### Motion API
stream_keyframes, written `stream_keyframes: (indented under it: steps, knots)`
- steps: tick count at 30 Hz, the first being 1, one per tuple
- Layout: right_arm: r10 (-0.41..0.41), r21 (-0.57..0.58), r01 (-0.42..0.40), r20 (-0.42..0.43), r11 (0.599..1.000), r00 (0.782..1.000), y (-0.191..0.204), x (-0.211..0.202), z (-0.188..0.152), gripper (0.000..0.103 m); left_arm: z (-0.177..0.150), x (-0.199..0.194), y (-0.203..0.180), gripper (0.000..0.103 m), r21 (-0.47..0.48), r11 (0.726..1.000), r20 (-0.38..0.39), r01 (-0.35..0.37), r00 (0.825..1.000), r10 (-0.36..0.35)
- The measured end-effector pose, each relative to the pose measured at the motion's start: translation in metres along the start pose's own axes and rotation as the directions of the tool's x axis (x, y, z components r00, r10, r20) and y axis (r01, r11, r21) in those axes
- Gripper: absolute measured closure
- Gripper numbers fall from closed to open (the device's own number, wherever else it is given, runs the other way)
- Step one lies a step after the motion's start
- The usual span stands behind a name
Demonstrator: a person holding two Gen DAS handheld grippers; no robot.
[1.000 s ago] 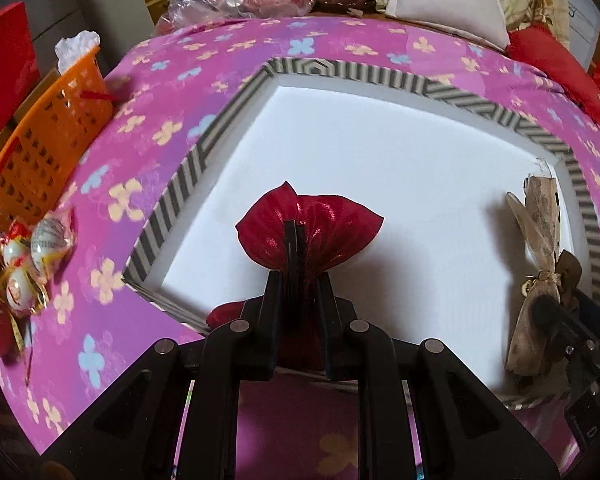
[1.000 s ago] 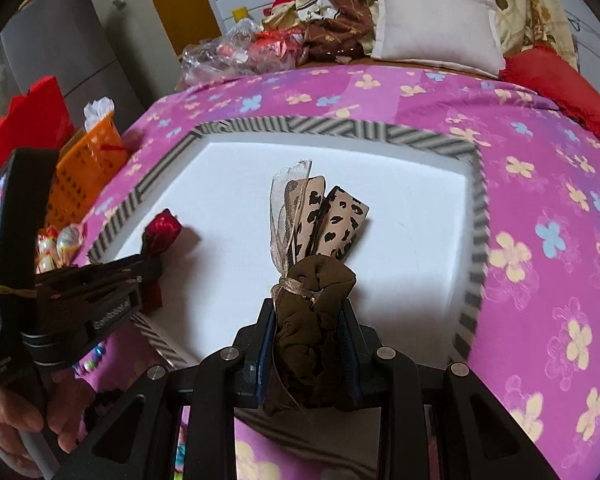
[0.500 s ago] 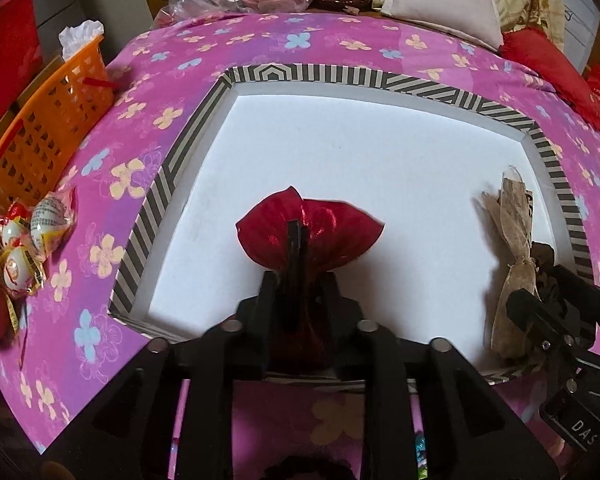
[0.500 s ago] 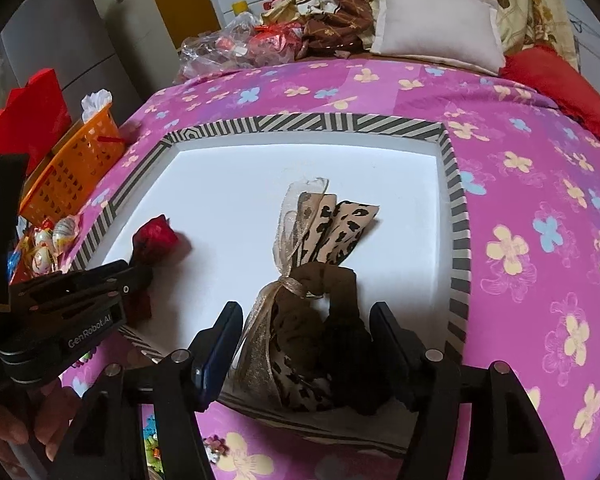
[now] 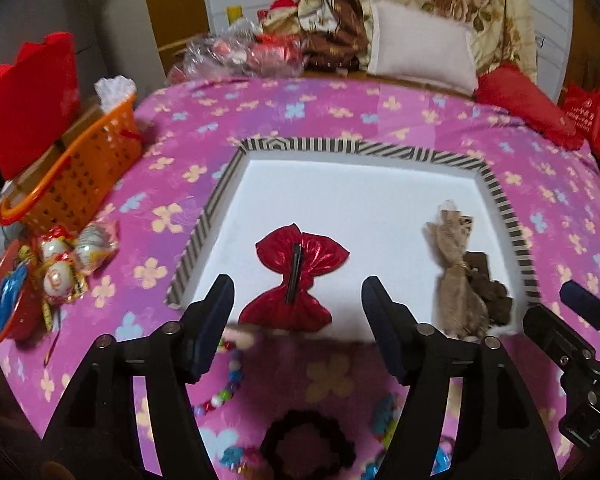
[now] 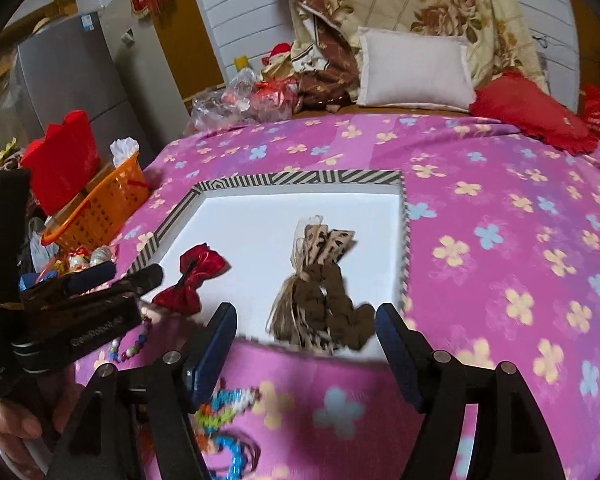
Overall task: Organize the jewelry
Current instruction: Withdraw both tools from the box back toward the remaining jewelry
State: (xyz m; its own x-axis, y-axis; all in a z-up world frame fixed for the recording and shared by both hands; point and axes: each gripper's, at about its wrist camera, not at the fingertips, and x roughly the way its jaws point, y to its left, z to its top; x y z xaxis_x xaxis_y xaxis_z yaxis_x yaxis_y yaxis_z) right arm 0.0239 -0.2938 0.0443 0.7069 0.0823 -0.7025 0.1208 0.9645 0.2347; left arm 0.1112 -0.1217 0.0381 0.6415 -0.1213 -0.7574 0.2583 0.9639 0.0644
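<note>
A second ago the left gripper (image 5: pixel 298 300) is clamped on the red bow (image 5: pixel 296 276); now its jaws are opening and stand wide, with the bow lying free on the white floor of the striped-rim tray (image 5: pixel 380 150), clip side up. The right gripper (image 6: pixel 306 332) likewise lets go of the brown leopard-print hair tie (image 6: pixel 320 292), its jaws opening, and the tie lies flat near the tray's front edge. Both grippers sit farther back and higher, so beaded bracelets (image 5: pixel 224 384) on the pink cloth in front of the tray come into view.

striped tray (image 5: pixel 504 216) on floral bedspread (image 5: pixel 380 112)
</note>
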Motion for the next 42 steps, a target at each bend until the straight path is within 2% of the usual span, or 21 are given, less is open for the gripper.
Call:
stream_keyframes:
  steps: [13, 17, 26, 42]
  knots:
    - [-0.052, -0.009, 0.052, 0.008, 0.999, 0.999, 0.018, -0.054, -0.054, 0.033, -0.057, -0.073, 0.008, 0.036, -0.027, 1.0, 0.046, 0.009, 0.999, -0.007]
    - [-0.068, -0.016, 0.068, 0.03, 0.998, 0.997, 0.026, -0.067, -0.064, 0.023, -0.075, -0.086, 0.01, 0.036, -0.043, 0.999, 0.046, 0.009, 0.999, -0.007]
    - [-0.097, -0.018, 0.098, 0.034, 0.995, 0.995, 0.032, -0.08, -0.077, 0.023, -0.101, -0.096, 0.014, 0.036, -0.1, 0.994, 0.009, 0.053, 0.999, -0.052]
    - [-0.112, -0.022, 0.112, 0.011, 0.993, 0.994, 0.032, -0.079, -0.084, 0.023, -0.114, -0.101, 0.008, 0.036, -0.106, 0.992, -0.007, 0.069, 0.997, -0.07]
